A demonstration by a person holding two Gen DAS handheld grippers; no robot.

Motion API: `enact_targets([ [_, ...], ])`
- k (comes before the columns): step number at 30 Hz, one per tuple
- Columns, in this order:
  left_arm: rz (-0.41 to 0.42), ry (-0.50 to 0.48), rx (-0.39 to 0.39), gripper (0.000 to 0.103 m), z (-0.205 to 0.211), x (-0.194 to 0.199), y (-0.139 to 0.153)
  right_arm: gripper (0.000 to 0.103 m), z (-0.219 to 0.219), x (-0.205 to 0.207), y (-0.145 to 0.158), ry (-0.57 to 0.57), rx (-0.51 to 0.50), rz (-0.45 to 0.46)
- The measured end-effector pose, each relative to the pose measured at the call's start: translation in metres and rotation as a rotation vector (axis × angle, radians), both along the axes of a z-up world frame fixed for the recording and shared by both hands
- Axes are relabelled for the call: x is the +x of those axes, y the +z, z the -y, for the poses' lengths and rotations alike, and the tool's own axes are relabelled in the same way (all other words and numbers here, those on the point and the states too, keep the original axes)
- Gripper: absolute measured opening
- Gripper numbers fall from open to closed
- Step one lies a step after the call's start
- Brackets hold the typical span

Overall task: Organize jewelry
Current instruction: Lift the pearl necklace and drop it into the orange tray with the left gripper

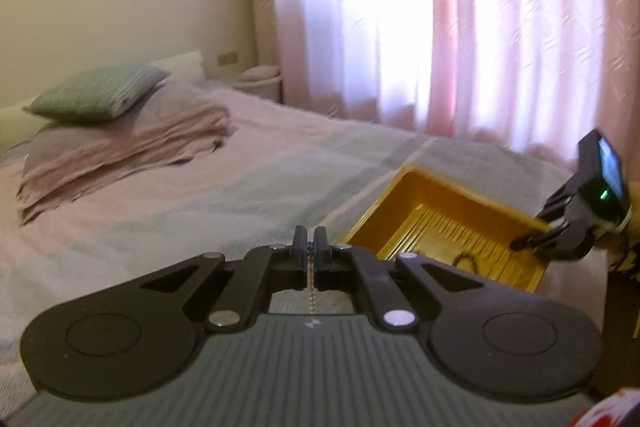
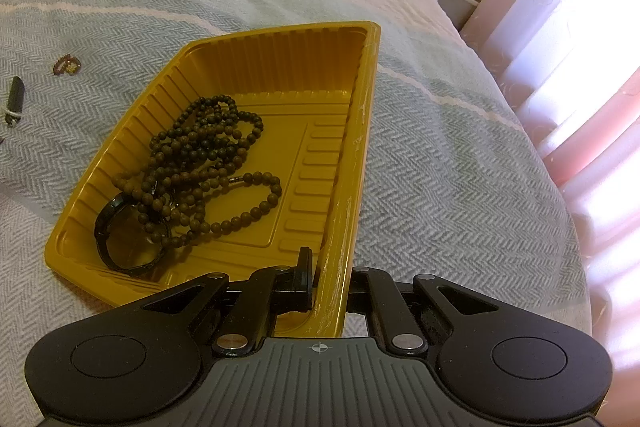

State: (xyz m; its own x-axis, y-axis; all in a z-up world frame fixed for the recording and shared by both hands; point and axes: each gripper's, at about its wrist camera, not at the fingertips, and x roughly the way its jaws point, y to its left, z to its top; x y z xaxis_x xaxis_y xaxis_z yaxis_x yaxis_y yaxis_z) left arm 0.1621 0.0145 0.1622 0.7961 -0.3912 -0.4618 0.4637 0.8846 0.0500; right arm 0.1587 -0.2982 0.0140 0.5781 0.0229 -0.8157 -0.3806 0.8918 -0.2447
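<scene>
Left gripper (image 1: 311,247) clenched on thin metal chain (image 1: 310,297), seemingly silver; ribbed yellow plastic tray (image 1: 420,195) lies forward-right. Right gripper (image 2: 326,277) clamps tray's rim.

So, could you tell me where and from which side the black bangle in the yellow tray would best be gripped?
Probably the black bangle's near-left arc, which lies bare by the yellow tray's left wall. The bead necklace drapes over its far side, so pinching there risks dragging beads. Come from above, one finger inside the ring, one outside. The right tool is clamped on the tray's rim.
</scene>
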Motion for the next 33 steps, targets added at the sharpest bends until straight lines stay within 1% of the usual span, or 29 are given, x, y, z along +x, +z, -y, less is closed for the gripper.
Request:
enact_targets([
  [4, 0.011, -0.072, -0.044, 0.002, 0.027, 0.004, 0.013, 0.007, 0.000, 0.000, 0.000, -0.001, 0.002, 0.000],
  [7, 0.011, -0.122, -0.066, 0.002, 0.052, 0.007, 0.014, 0.007, 0.000, 0.000, 0.000, 0.001, 0.003, 0.002],
  [14, -0.037, -0.219, -0.087, 0.002, 0.111, 0.021, 0.000, 0.007, 0.001, 0.000, 0.000, 0.001, 0.009, 0.002],
  [22, -0.053, -0.274, -0.115, 0.002, 0.158, 0.039, -0.005, 0.007, 0.001, 0.001, -0.001, 0.002, 0.015, 0.004],
  [25, -0.091, -0.274, -0.100, 0.002, 0.170, 0.046, -0.017, 0.007, 0.002, 0.001, -0.001, 0.000, 0.019, 0.003],
  [30, -0.185, -0.267, -0.088, 0.002, 0.178, 0.056, -0.048, 0.007, 0.003, 0.001, -0.001, -0.001, 0.024, 0.002],
  [33, -0.212, -0.264, -0.081, 0.002, 0.178, 0.055, -0.060, 0.007, 0.003, 0.001, -0.001, -0.001, 0.025, 0.000],
])
